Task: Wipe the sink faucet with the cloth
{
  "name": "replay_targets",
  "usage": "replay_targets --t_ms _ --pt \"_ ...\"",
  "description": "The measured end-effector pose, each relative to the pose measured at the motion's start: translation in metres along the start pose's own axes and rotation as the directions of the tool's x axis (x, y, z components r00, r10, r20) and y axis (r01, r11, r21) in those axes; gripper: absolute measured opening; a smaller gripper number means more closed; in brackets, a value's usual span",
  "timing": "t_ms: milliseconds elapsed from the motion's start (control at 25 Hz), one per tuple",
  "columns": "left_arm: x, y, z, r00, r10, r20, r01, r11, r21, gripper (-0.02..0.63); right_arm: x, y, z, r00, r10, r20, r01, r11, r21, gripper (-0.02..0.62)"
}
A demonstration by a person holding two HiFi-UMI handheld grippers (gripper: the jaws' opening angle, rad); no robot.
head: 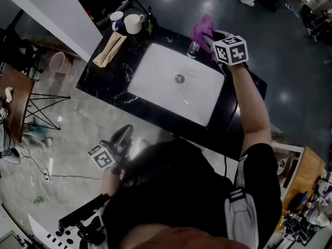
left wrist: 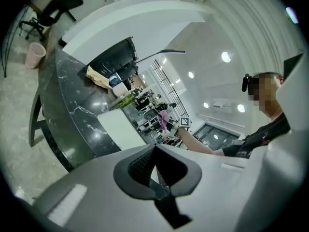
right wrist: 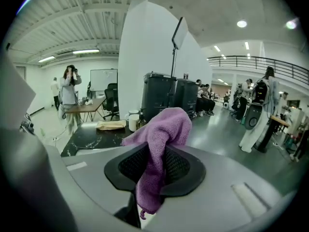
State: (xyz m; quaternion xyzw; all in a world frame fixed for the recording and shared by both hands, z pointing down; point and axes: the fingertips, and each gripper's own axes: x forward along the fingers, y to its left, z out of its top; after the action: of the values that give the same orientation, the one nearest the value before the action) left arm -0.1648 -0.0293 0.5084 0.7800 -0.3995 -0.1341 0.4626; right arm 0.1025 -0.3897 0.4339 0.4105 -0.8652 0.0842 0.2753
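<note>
While the right gripper [right wrist: 155, 164] pinches the purple cloth [right wrist: 166, 127] just beside the faucet [head: 193, 49] — left gripper [left wrist: 155, 170] closed on nothing — it should wrap the faucet before rubbing.

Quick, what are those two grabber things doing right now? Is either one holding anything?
Left gripper: fingers closed, nothing between them.
Right gripper: fingers closed on the purple cloth.
</note>
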Motion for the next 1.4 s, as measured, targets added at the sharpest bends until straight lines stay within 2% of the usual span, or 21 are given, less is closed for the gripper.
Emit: replay_targets --t_ms 120,240,360,560,680,800,1000,1160,1280,1400 --pt "0.009 0.003 -0.007 0.998 0.050 0.028 -0.049 0.998 -0.027 0.000 0.035 -0.020 -0.004 0.998 0.037 -0.054 -0.039 0.998 -0.045 0.098" --pt "0.012 0.006 -0.011 0.995 0.089 0.054 -0.085 0.995 -0.060 0.000 0.053 -0.053 0.006 0.998 -0.002 -0.068 -0.003 0.998 -0.066 0.097" --pt "0.015 0.007 -0.014 0.991 0.116 0.068 -0.110 0.990 -0.084 0.000 0.071 -0.081 0.014 0.997 -0.018 -0.078 0.016 1.000 -0.025 0.094" --pt "0.015 0.009 -0.013 0.989 0.129 0.069 -0.123 0.989 -0.076 0.000 0.081 -0.089 0.011 0.998 -0.015 -0.063 0.018 0.999 0.051 0.091" --pt "0.012 0.008 -0.013 0.992 0.113 0.060 -0.109 0.991 -0.072 0.000 0.066 -0.078 0.006 0.999 -0.015 -0.029 0.017 0.995 0.093 0.089" --pt "0.012 0.008 -0.007 0.996 0.075 0.042 -0.072 0.995 -0.063 0.000 0.037 -0.047 0.003 0.999 0.032 0.025 -0.034 0.995 0.096 0.089" --pt "0.012 0.006 0.001 0.999 0.032 0.003 -0.032 0.999 -0.044 0.000 -0.016 0.026 -0.018 0.991 0.099 0.092 -0.103 0.994 0.040 0.087" --pt "0.009 0.006 0.000 1.000 0.027 -0.006 -0.027 0.999 -0.026 0.000 -0.020 0.073 -0.057 0.990 0.135 0.039 -0.132 0.989 -0.073 0.088" --pt "0.007 0.004 0.000 0.999 0.042 -0.005 -0.043 0.999 -0.031 0.000 0.005 0.076 -0.073 0.992 0.128 -0.019 -0.129 0.986 -0.103 0.087" --pt "0.009 0.005 -0.003 0.998 0.066 0.007 -0.065 0.997 -0.028 0.000 0.029 0.052 -0.076 0.993 0.120 -0.010 -0.120 0.992 -0.040 0.087"
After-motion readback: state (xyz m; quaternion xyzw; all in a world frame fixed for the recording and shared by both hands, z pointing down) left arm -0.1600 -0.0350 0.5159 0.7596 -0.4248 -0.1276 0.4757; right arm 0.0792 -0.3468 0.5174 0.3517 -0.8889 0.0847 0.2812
